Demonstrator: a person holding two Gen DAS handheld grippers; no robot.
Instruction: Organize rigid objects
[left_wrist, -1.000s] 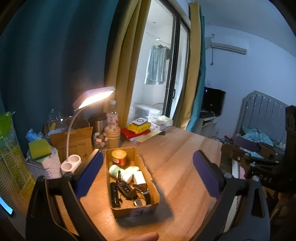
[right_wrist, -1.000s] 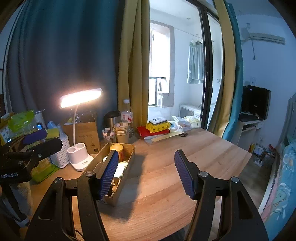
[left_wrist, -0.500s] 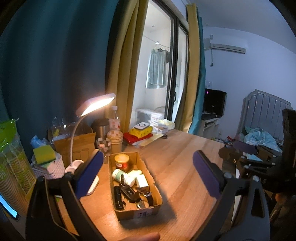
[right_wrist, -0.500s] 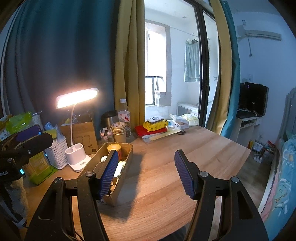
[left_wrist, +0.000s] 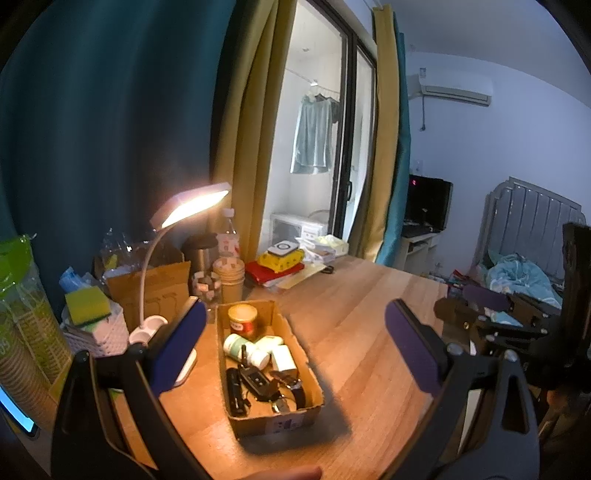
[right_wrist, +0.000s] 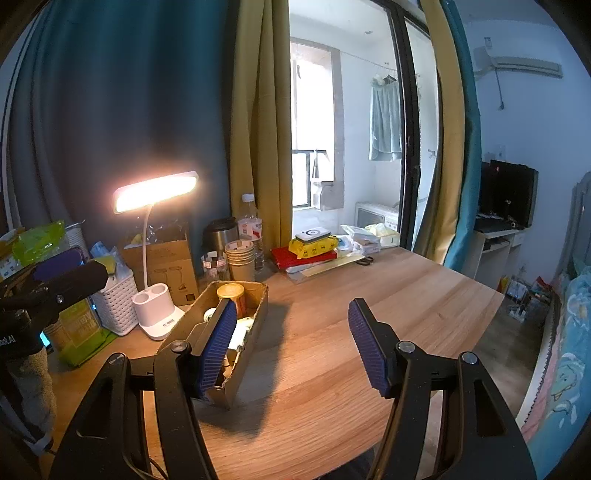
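A long cardboard box (left_wrist: 273, 424) lies on the wooden table (left_wrist: 362, 332). It holds a red-labelled can (left_wrist: 242, 318), white bottles (left_wrist: 245, 349), a white adapter (left_wrist: 283, 359), a black car key (left_wrist: 255, 380) and a watch (left_wrist: 297, 389). My left gripper (left_wrist: 295, 310) hovers open above the box's near end with nothing between its blue pads. My right gripper (right_wrist: 291, 310) is open over bare table, just right of the box (right_wrist: 248, 352), whose contents its left finger partly hides. Each gripper shows in the other's view: the right gripper (left_wrist: 487, 306) and the left gripper (right_wrist: 62, 271).
A lit desk lamp (right_wrist: 155, 192) stands left of the box, beside a white basket (right_wrist: 116, 301) and a carton (right_wrist: 162, 258). Paper cups (right_wrist: 240, 258), a bottle, a flask and stacked books (right_wrist: 306, 254) line the table's back. A fingertip (left_wrist: 280, 474) shows at the bottom edge.
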